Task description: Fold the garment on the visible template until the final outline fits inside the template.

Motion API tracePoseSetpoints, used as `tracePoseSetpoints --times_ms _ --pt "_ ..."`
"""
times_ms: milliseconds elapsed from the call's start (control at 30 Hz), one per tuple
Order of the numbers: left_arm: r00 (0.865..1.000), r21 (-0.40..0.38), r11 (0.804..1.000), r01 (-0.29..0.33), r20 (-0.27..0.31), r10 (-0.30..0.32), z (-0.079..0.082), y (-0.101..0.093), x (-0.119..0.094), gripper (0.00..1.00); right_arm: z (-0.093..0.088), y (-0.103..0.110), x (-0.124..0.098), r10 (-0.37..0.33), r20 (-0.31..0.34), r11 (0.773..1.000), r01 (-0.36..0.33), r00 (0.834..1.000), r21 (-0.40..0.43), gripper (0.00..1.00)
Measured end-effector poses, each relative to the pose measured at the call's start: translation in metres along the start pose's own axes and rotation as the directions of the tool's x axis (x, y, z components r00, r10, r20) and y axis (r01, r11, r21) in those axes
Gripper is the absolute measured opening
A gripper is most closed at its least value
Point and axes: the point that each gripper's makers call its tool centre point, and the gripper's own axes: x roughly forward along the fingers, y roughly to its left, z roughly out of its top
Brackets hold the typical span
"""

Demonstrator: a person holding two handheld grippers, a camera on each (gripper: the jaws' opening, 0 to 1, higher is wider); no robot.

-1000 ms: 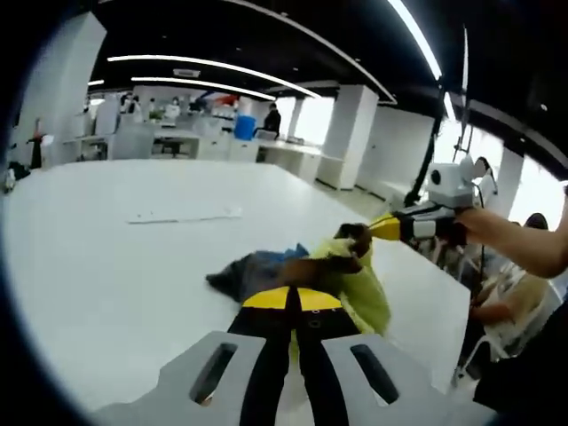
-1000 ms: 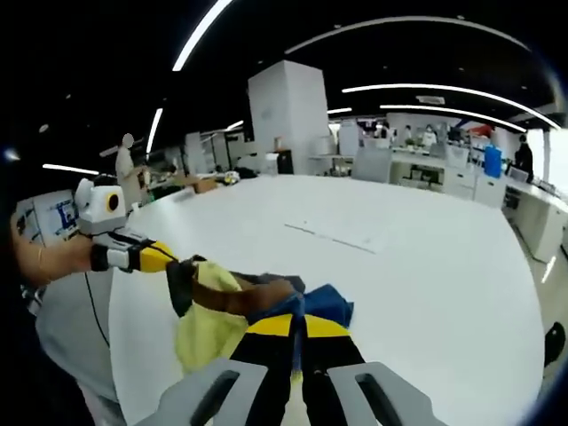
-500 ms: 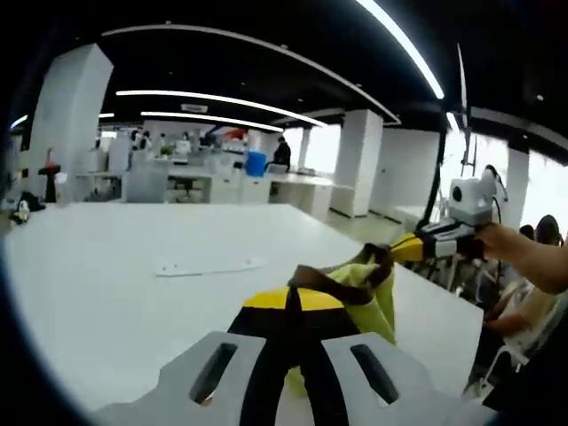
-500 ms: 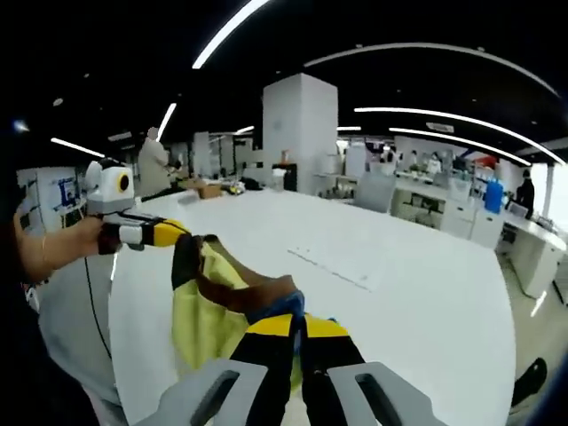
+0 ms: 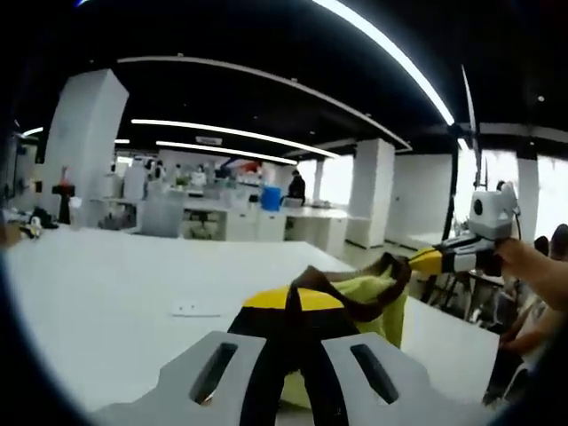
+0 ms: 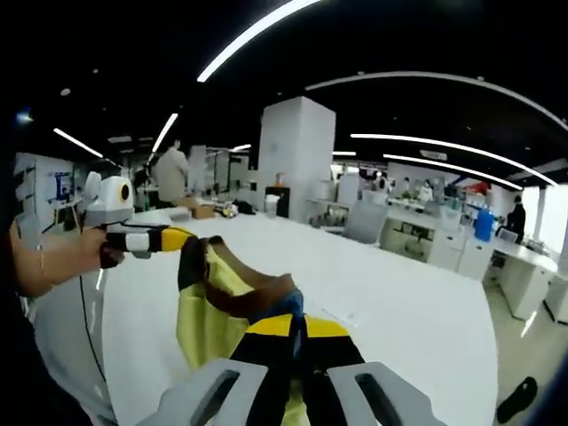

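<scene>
In the left gripper view, the left gripper (image 5: 293, 306) is seen with its jaws clenched on the garment (image 5: 373, 302) — a yellow piece with a dark brown band along its edge. The cloth is held up off the tabletop (image 5: 115, 311), stretched from these jaws toward the right gripper (image 5: 417, 260), which enters from the right with a hand (image 5: 532, 271) behind it and is closed on the far corner of the same brown edge. The garment is carried above the tabletop's near right part, close to its right edge. A small white sheet or marking (image 5: 197, 309) is seen lying flat further in on the tabletop; whether it is the template cannot be told.

In the right gripper view, the right gripper (image 6: 297, 333) is shown pinched on the garment (image 6: 209, 311), where a patch of blue fabric is bunched at the jaw tips. The brown band is drawn taut to the left gripper (image 6: 182, 240) — gripped there by a hand (image 6: 53, 262) — and the yellow cloth hangs below between the two, above the tabletop (image 6: 399, 311) near its left edge.
</scene>
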Motion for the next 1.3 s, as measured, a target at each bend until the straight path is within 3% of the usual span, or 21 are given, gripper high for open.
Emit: tracePoseSetpoints --times_ms 267,567,767,800,833,867,900,1000,1100,1300 --pt "0.997 -0.044 0.998 -0.04 0.064 0.042 0.008 0.018 0.025 0.0 0.004 -0.018 0.023 -0.047 0.018 0.999 0.047 0.999 -0.004 0.0" --pt "0.991 -0.09 0.99 -0.111 0.066 0.117 -0.008 0.047 0.064 0.0 -0.01 -0.056 0.071 -0.128 0.021 0.986 0.125 0.992 0.112 0.0" --pt "0.984 -0.121 0.979 -0.162 0.059 0.17 -0.031 0.075 0.099 0.0 -0.029 -0.079 0.108 -0.168 -0.001 0.975 0.166 0.986 0.146 0.0" --pt "0.983 -0.131 0.976 -0.175 0.035 0.181 -0.041 0.081 0.105 0.0 -0.037 -0.084 0.115 -0.181 -0.024 0.969 0.183 0.983 0.167 0.0" --pt "0.983 -0.156 0.973 -0.173 0.026 0.179 -0.047 0.084 0.109 0.0 -0.041 -0.087 0.12 -0.188 -0.032 0.968 0.191 0.982 0.162 0.0" --pt "0.983 -0.234 0.957 -0.173 0.015 0.181 -0.056 0.087 0.114 0.0 -0.05 -0.091 0.127 -0.199 -0.054 0.963 0.205 0.979 0.172 0.0" --pt "0.982 -0.265 0.947 -0.179 0.003 0.187 -0.063 0.091 0.118 0.0 -0.055 -0.094 0.132 -0.201 -0.064 0.961 0.209 0.977 0.18 0.0" --pt "0.978 -0.235 0.95 -0.206 -0.013 0.209 -0.078 0.102 0.129 0.0 -0.068 -0.1 0.147 -0.203 -0.088 0.956 0.217 0.975 0.199 0.0" --pt "0.975 -0.272 0.937 -0.22 -0.027 0.222 -0.097 0.111 0.141 0.0 -0.082 -0.109 0.163 -0.216 -0.109 0.951 0.234 0.97 0.203 0.0" --pt "0.97 -0.288 0.926 -0.244 -0.067 0.234 -0.132 0.124 0.158 0.0 -0.13 -0.121 0.193 -0.254 -0.194 0.925 0.296 0.948 0.237 0.0"
